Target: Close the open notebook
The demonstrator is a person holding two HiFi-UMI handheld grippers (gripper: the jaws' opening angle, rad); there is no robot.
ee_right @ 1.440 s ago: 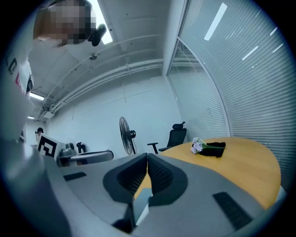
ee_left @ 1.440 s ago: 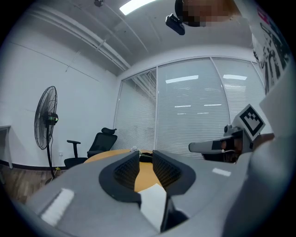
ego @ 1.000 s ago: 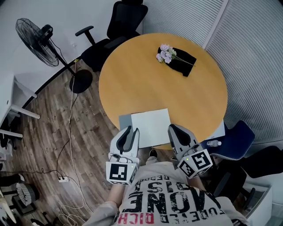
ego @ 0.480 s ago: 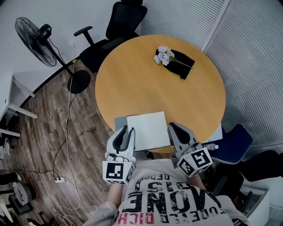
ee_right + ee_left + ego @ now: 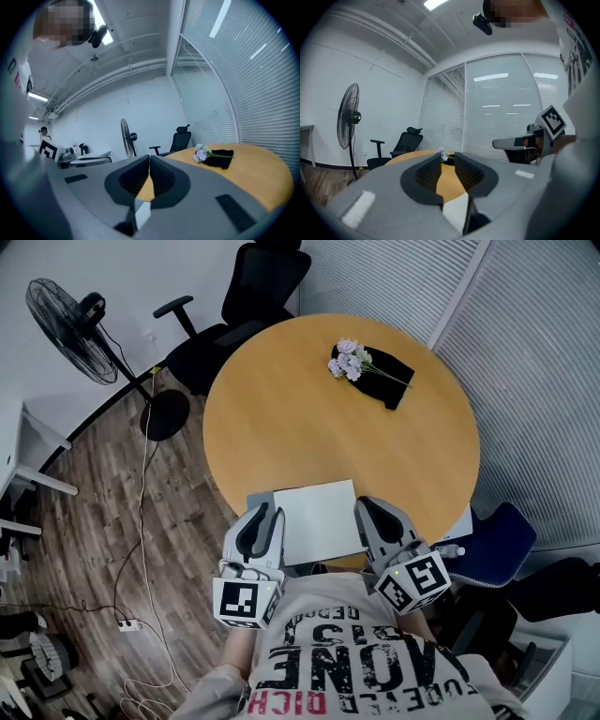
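Notebook (image 5: 319,519) btwn left claw (image 5: 266,517), right claw (image 5: 367,512)

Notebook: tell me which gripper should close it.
Probably left: the left gripper has open, empty jaws beside the notebook, at its grey left edge; the right gripper looks shut.

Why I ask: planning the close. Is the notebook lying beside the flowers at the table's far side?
No, the notebook lies at the near edge of the table, far from the flowers.

Notebook (image 5: 319,519) — left page perhaps under the left tongs (image 5: 266,514); its fold can't be made out.
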